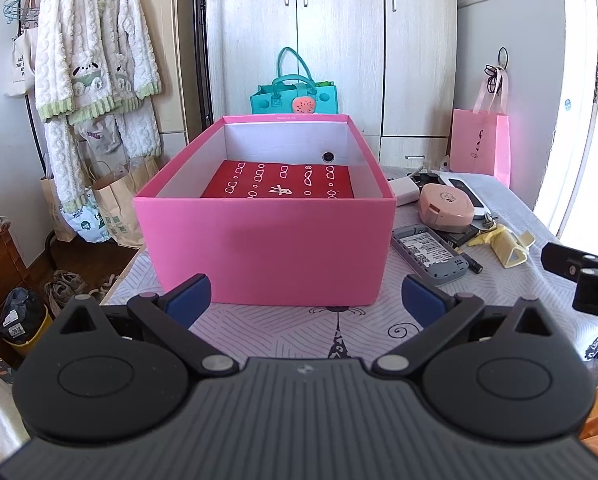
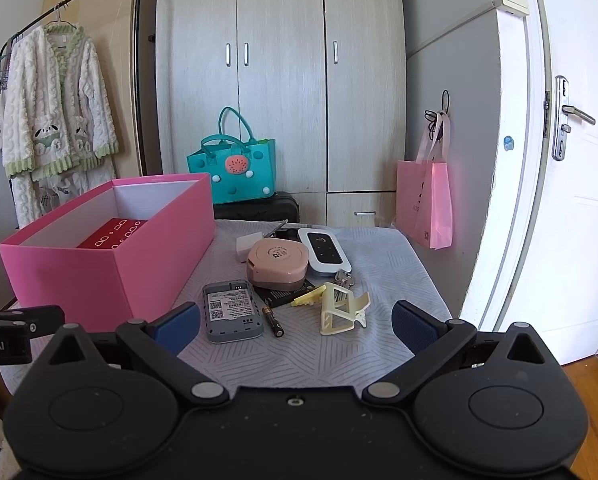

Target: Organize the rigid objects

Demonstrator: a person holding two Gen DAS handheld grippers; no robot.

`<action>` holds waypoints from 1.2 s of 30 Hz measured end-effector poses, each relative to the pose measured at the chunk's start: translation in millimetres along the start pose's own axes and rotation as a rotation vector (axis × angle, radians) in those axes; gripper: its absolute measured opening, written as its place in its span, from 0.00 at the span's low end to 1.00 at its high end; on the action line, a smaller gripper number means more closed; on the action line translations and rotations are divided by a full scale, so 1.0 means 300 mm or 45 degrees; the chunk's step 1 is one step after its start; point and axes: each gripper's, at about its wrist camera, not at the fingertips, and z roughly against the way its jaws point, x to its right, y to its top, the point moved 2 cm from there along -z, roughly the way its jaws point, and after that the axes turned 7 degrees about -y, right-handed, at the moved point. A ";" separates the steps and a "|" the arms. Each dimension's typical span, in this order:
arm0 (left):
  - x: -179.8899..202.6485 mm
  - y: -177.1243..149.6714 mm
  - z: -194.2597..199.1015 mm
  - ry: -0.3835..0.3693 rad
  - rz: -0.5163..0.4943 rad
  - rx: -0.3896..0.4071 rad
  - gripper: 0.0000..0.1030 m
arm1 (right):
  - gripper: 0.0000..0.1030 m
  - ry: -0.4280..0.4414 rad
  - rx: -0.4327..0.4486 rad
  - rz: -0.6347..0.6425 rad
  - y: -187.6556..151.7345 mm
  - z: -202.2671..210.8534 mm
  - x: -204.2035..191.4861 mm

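Note:
A pink open box (image 1: 265,240) stands on the table, with a red patterned box (image 1: 279,186) and a small black round thing (image 1: 328,157) inside; it also shows in the right wrist view (image 2: 99,264). Right of it lie a grey device (image 2: 231,312), a battery (image 2: 273,321), a pink round case (image 2: 278,262), a white router (image 2: 325,254), a cream clip stand (image 2: 341,308), a white charger (image 2: 246,246) and keys (image 2: 345,278). My left gripper (image 1: 305,300) is open and empty before the box. My right gripper (image 2: 295,326) is open and empty, just short of the loose items.
A teal bag (image 2: 235,172) sits behind the table on a black case (image 2: 259,207). A pink paper bag (image 2: 429,208) hangs at the right by a white door (image 2: 559,160). A clothes rack with a robe (image 2: 55,120) stands left. Wardrobe behind.

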 end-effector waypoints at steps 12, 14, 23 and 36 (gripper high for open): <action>0.006 -0.012 -0.004 -0.045 -0.012 -0.019 1.00 | 1.00 0.009 -0.013 0.007 -0.008 -0.013 0.001; 0.010 -0.009 -0.005 -0.069 -0.015 -0.033 1.00 | 1.00 0.008 -0.024 0.003 -0.010 -0.019 0.001; 0.010 0.034 -0.005 -0.089 -0.107 -0.047 0.98 | 1.00 0.107 0.097 -0.075 0.007 -0.024 0.038; -0.118 0.238 -0.011 -0.176 -0.316 -0.185 0.98 | 0.96 0.472 -0.034 0.011 0.091 -0.120 0.048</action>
